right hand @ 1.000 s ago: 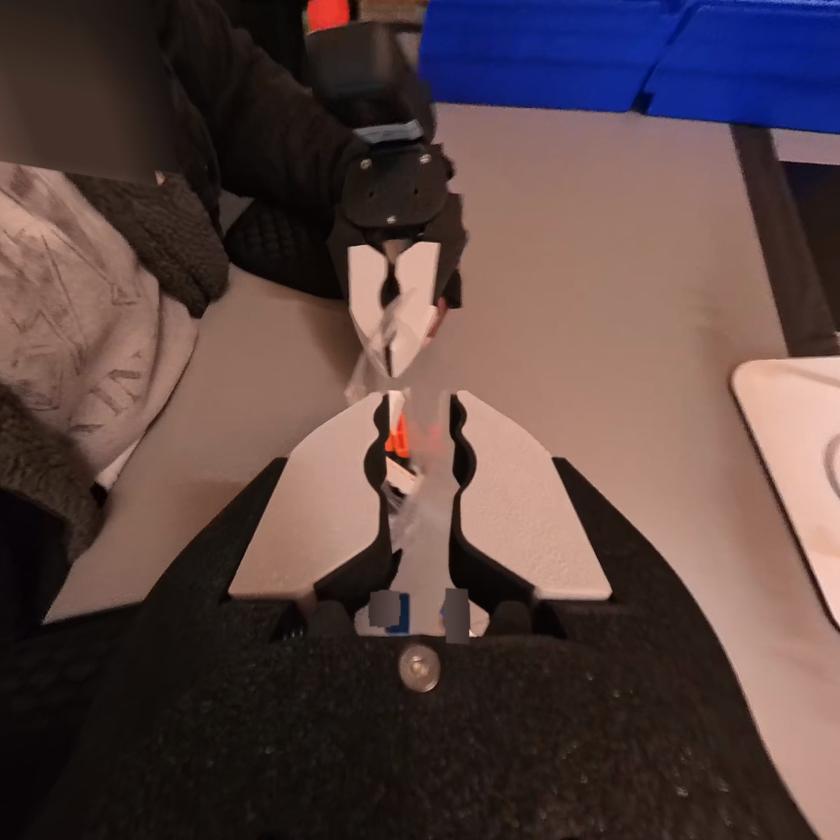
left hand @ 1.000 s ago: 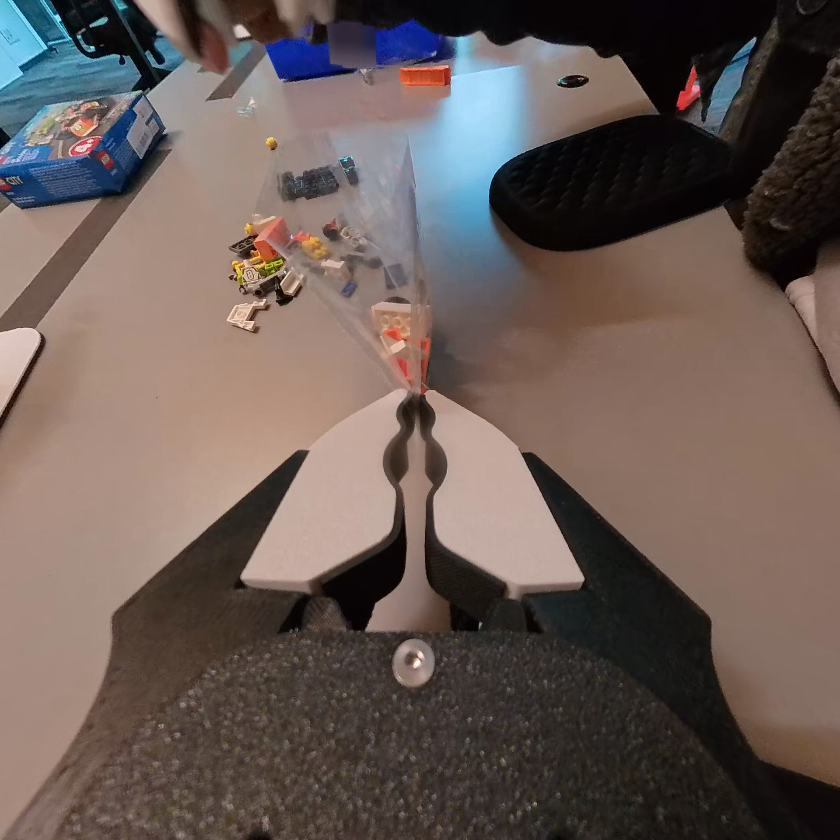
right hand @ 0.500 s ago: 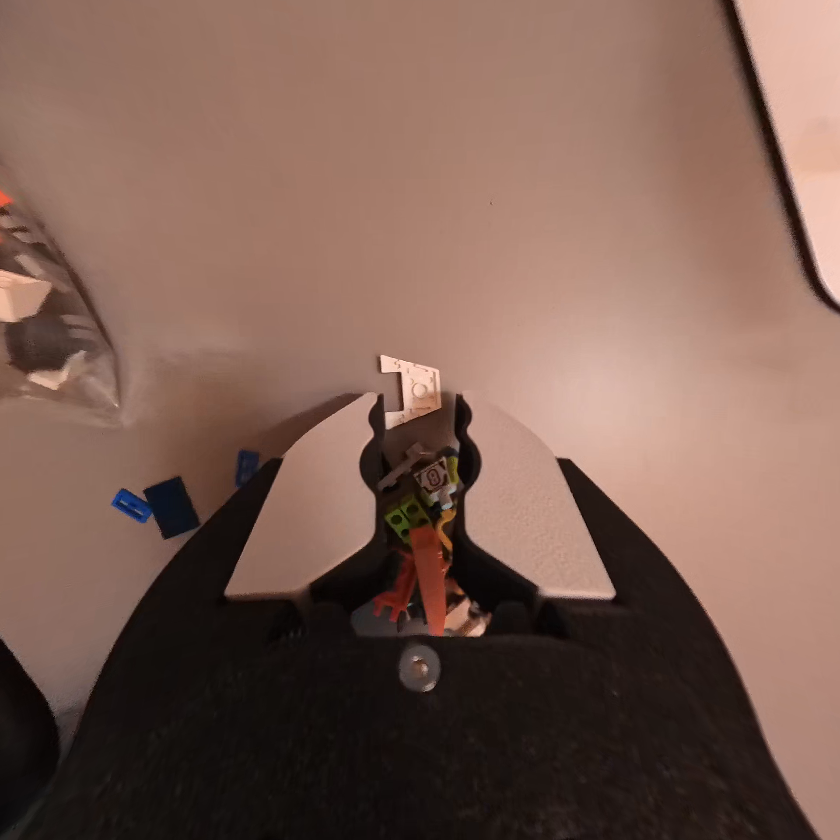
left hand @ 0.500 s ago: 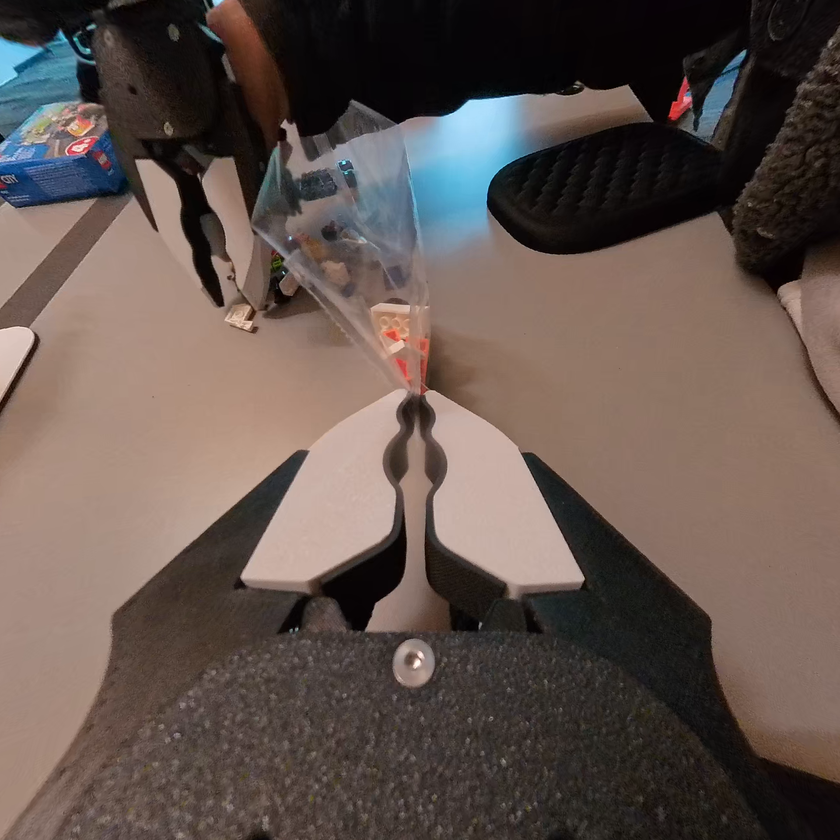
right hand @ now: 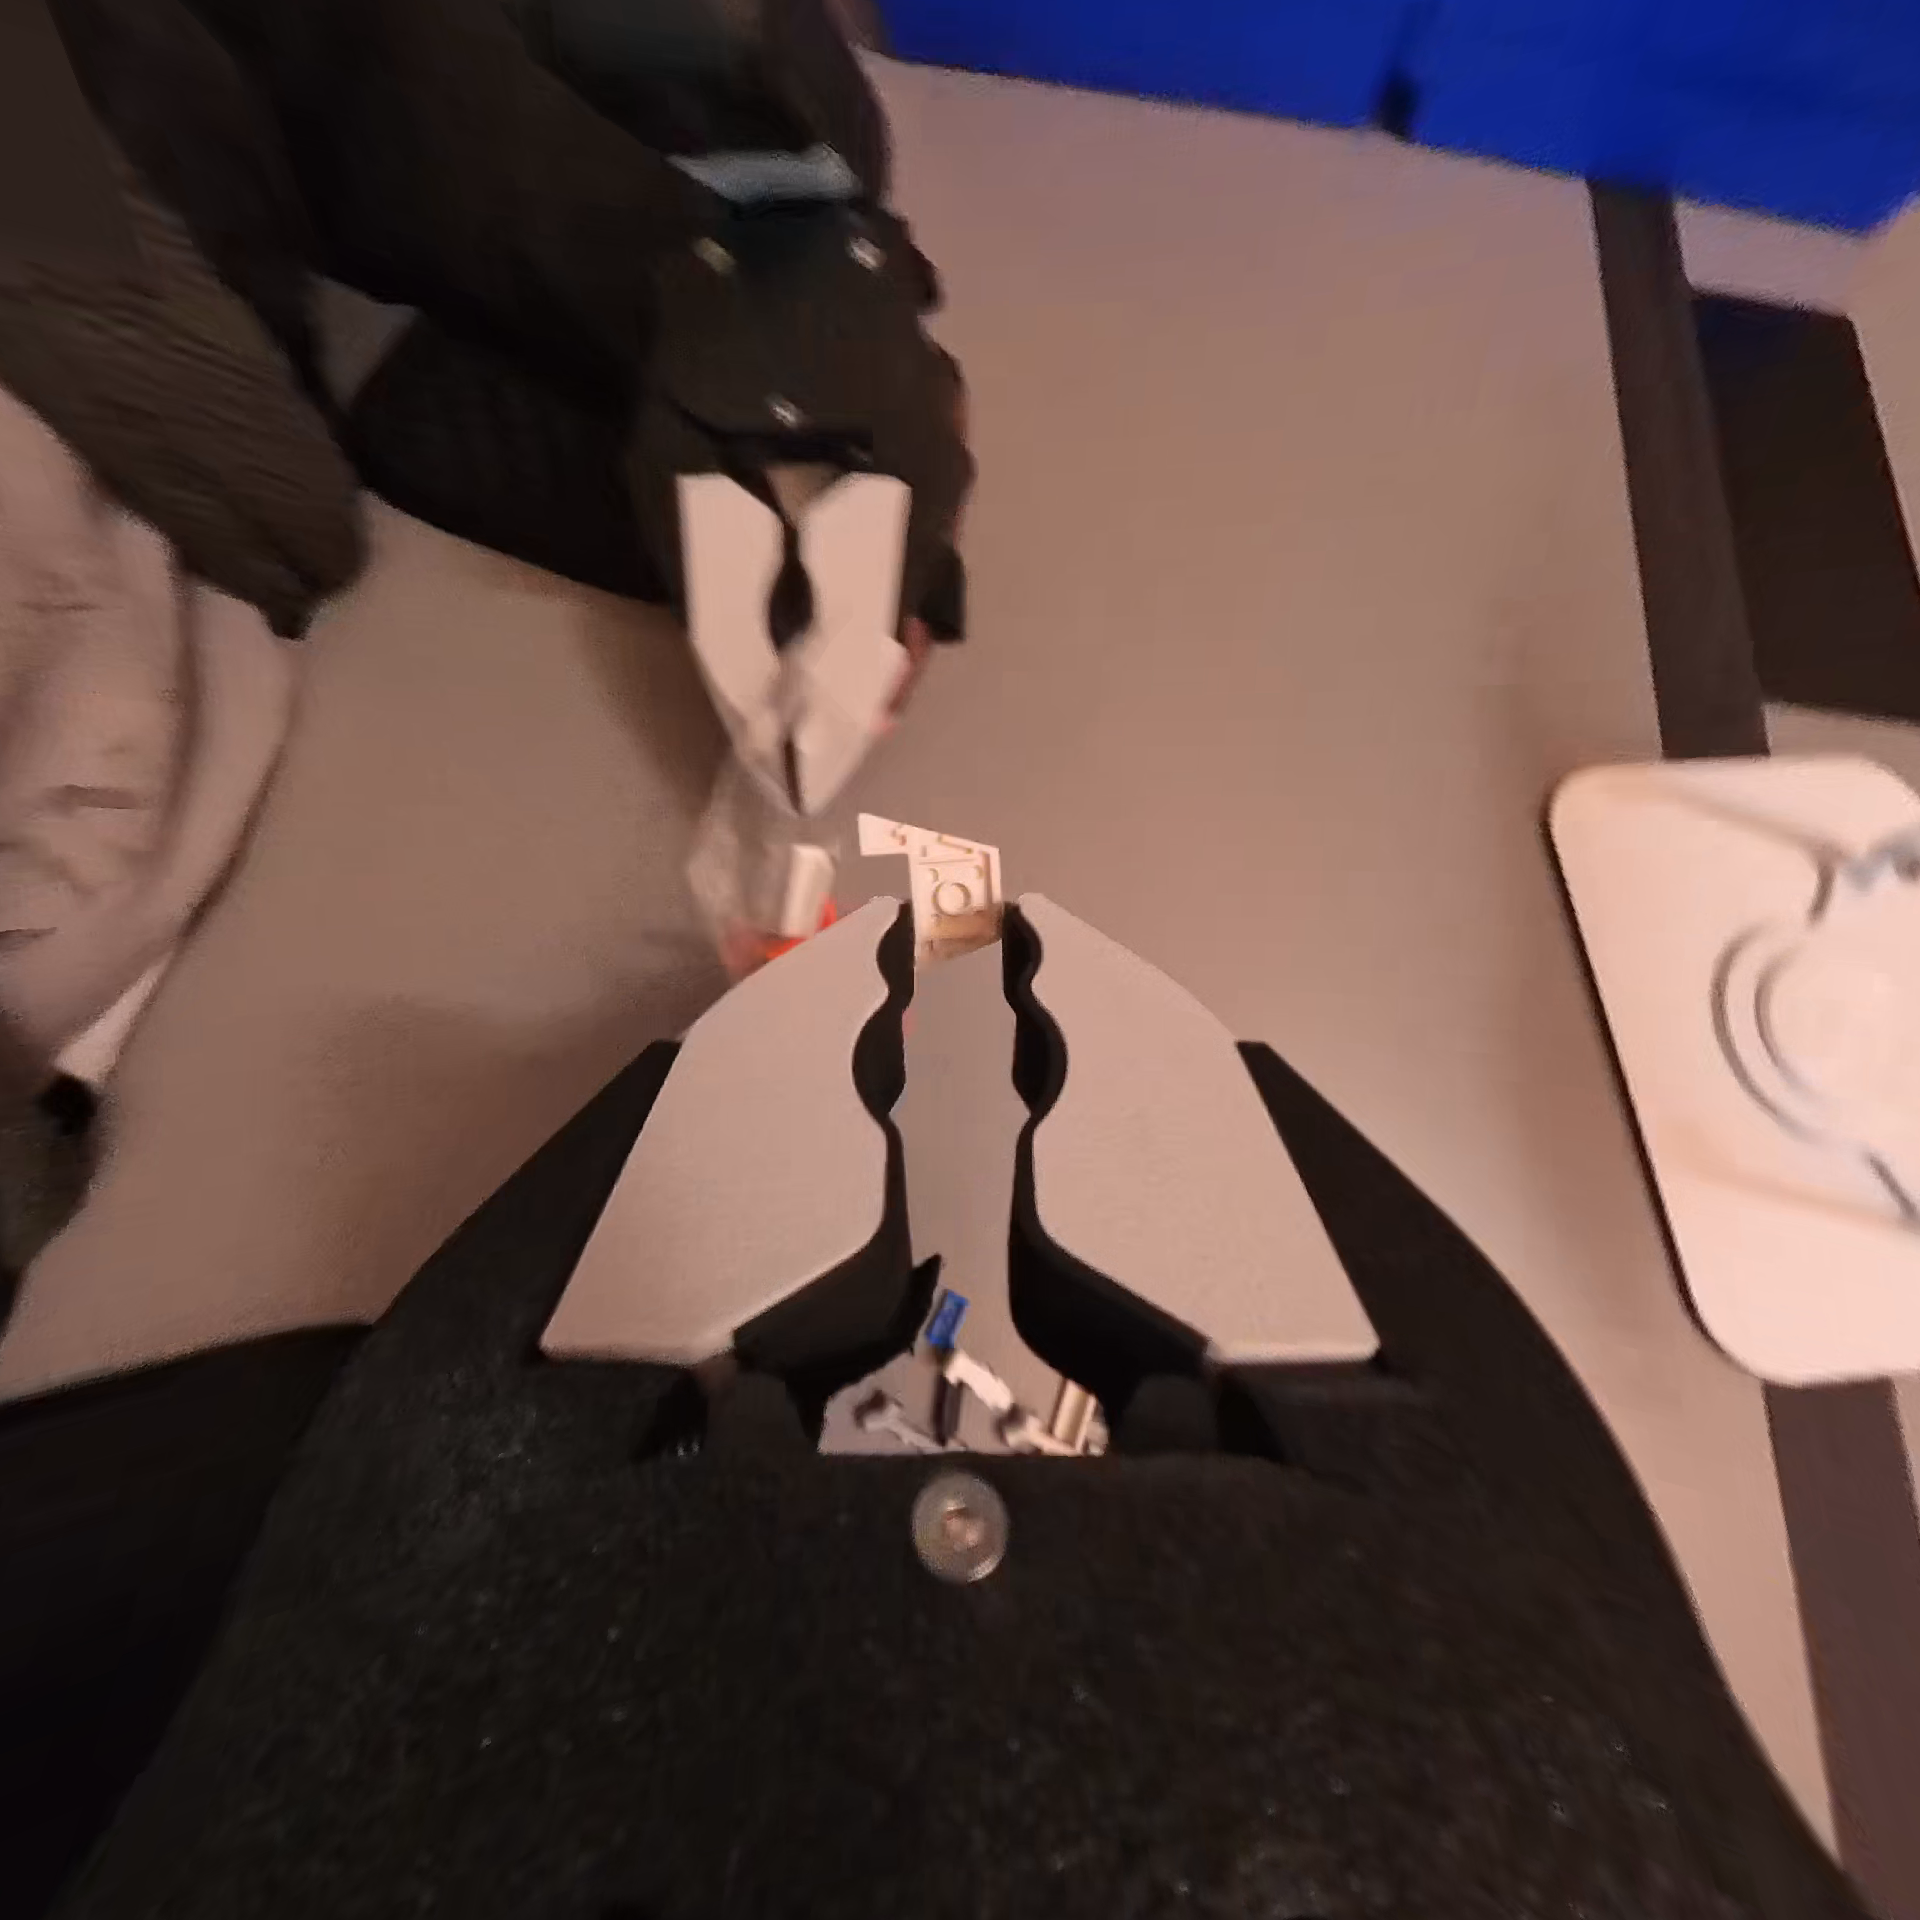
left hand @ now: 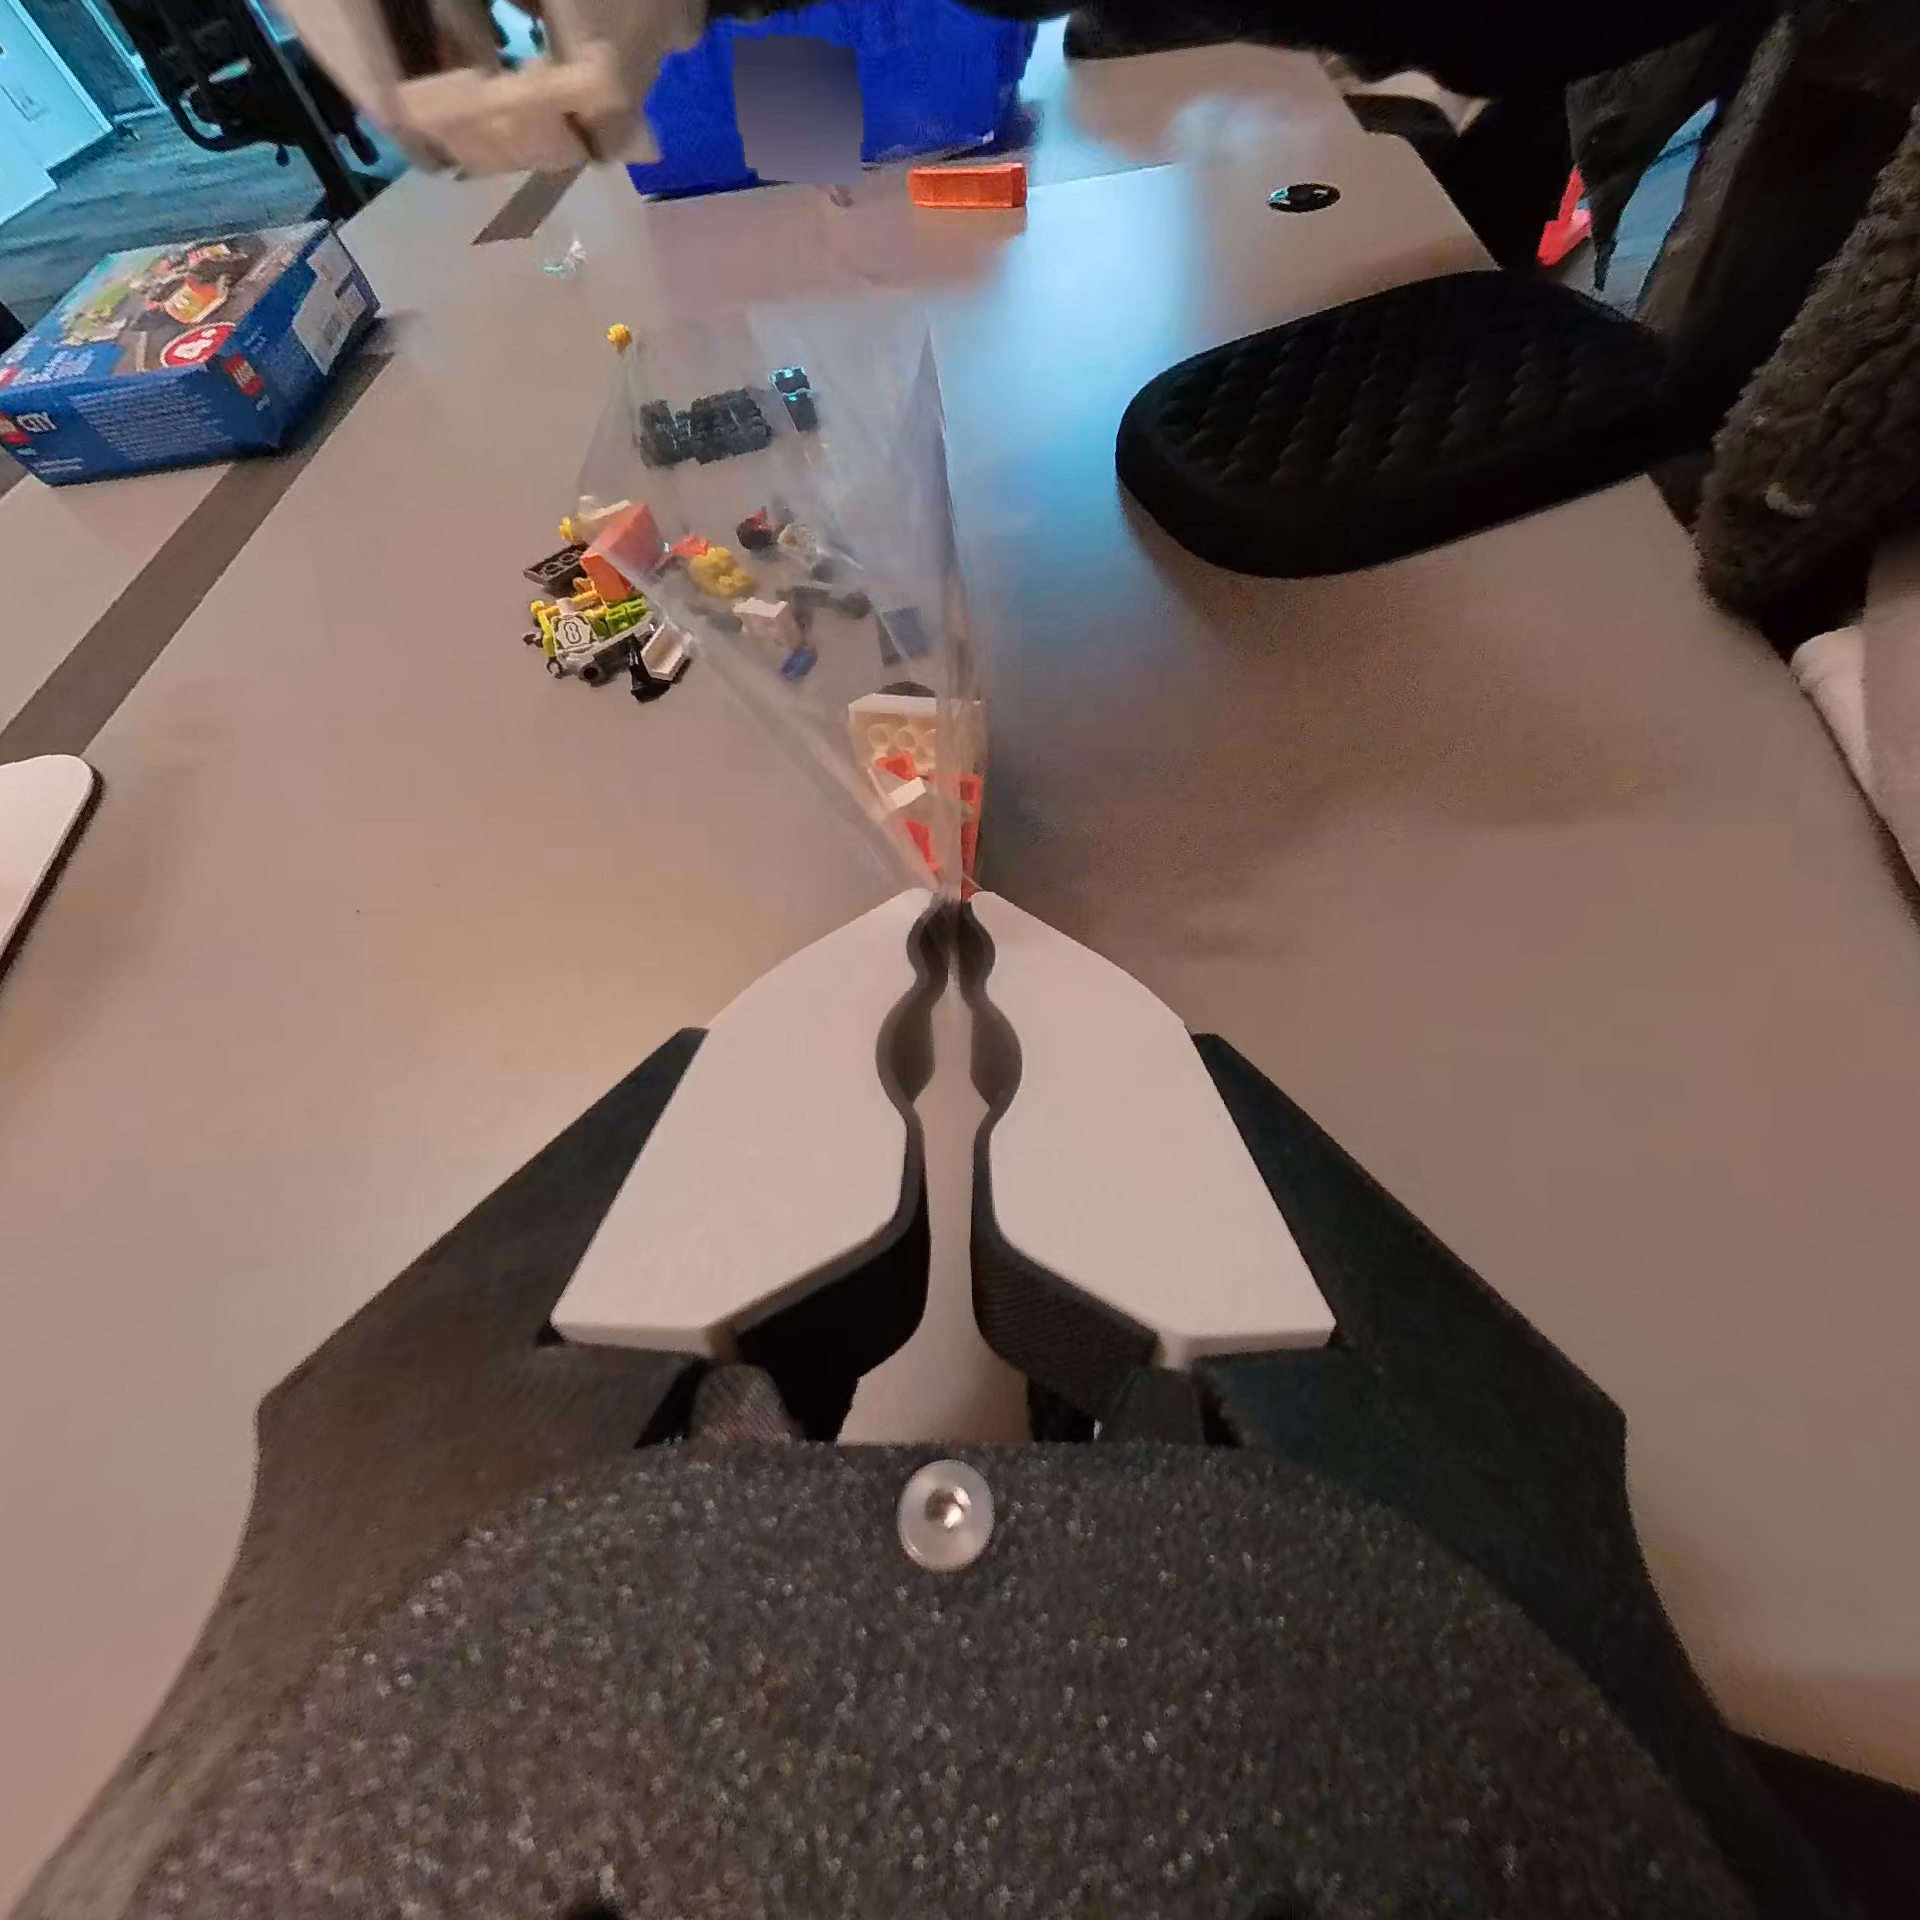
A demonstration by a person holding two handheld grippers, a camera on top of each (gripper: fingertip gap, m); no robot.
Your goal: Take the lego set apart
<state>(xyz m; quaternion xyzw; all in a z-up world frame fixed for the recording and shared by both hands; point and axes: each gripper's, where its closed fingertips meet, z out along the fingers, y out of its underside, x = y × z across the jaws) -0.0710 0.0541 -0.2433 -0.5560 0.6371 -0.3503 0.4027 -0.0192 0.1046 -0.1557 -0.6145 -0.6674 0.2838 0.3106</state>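
The left gripper point(left hand: 948, 906) has its jaws pinched tight on the corner of a clear plastic bag point(left hand: 821, 540), which fans out away from it above the desk point(left hand: 1351, 935); white and orange-red lego pieces point(left hand: 920, 779) sit in the bag's near corner. Farther off, a loose pile of lego parts point(left hand: 613, 613) lies on the desk to the left of the bag. A blue lego box point(left hand: 177, 353) with printed artwork and writing rests at the far left, an orange block point(left hand: 966, 189) at the far edge and a black padded rest point(left hand: 1382, 426) to the right. The right gripper point(right hand: 958, 914) holds a white angled plate point(right hand: 951, 883) between narrowly parted jaws, just beside the bag.
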